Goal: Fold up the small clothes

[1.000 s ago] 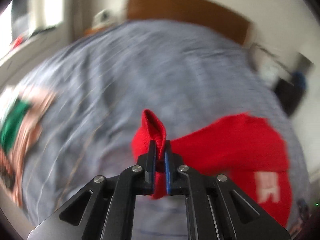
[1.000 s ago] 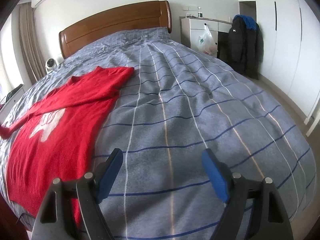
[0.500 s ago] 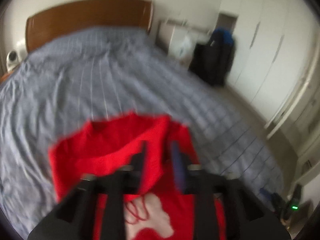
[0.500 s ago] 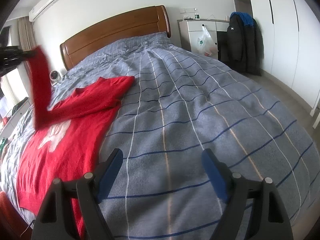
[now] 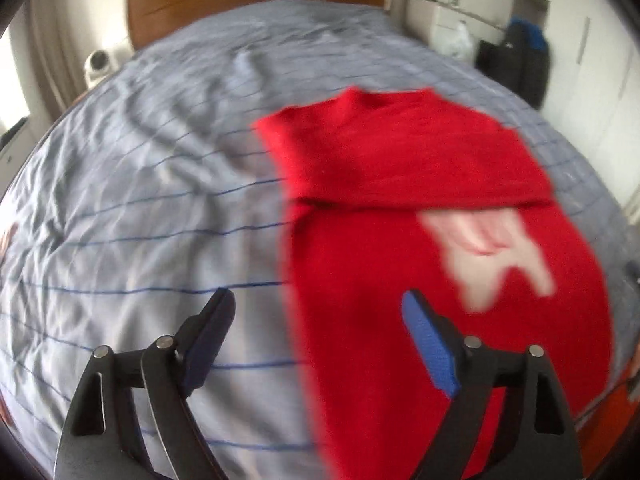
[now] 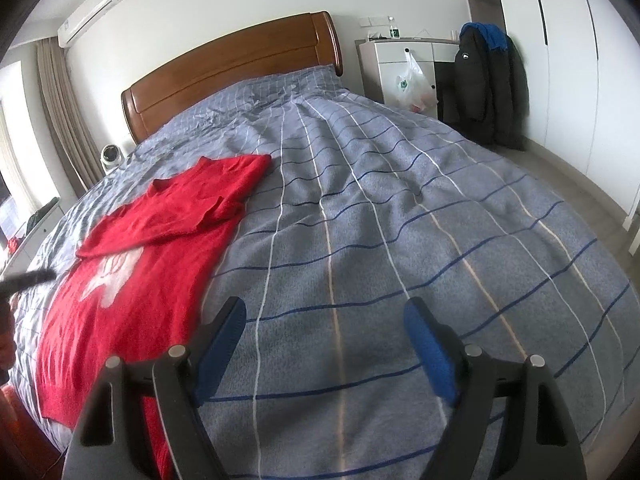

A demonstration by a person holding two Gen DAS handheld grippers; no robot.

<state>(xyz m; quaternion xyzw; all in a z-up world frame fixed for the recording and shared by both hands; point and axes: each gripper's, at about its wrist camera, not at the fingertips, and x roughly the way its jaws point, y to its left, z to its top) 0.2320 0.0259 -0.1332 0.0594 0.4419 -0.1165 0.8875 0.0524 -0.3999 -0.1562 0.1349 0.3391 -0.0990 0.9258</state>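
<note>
Bed (image 6: pixel 400 216) in grey checked cover carries the red sweater (image 5: pixel 400 240) near its left edge, a sleeve folded loosely across the chest, so any drag could pull that fold open or slide the hem off. Left hand-held gripper (image 5: pixel 316 332), whose jaws have just been opening, stands spread and empty over the sweater's edge; right hand-held gripper (image 6: pixel 324 344) hangs spread over bare cover, well apart.
</note>
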